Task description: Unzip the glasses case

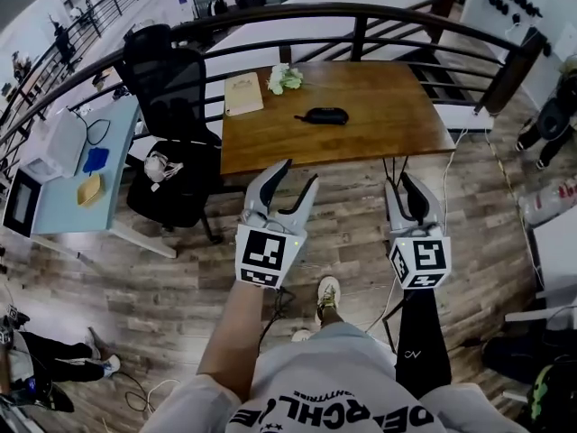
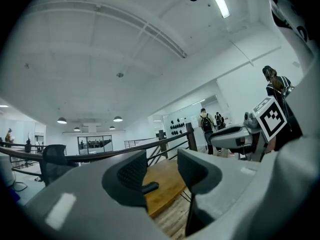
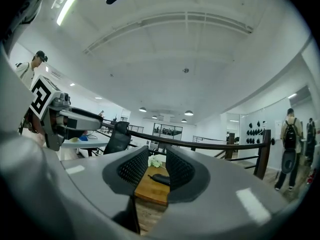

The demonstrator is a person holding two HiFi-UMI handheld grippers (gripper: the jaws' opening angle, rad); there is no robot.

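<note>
The black glasses case (image 1: 323,115) lies zipped on the wooden table (image 1: 379,124), near the table's middle. Both grippers hover level over the floor, short of the table's near edge and apart from the case. My left gripper (image 1: 300,174) stands wide open with nothing between its jaws. In the left gripper view the case (image 2: 150,187) peeks out between the jaws of the left gripper (image 2: 162,171), far off. My right gripper (image 1: 398,184) is open by a narrower gap, also empty. The right gripper view shows the case (image 3: 161,179) on the table beyond the right gripper (image 3: 157,169).
A tan notebook (image 1: 242,94) and a white-green bunch (image 1: 285,78) lie at the table's far left. A black office chair (image 1: 171,88) stands left of the table beside a light blue desk (image 1: 81,179). A dark curved railing (image 1: 361,14) runs behind the table.
</note>
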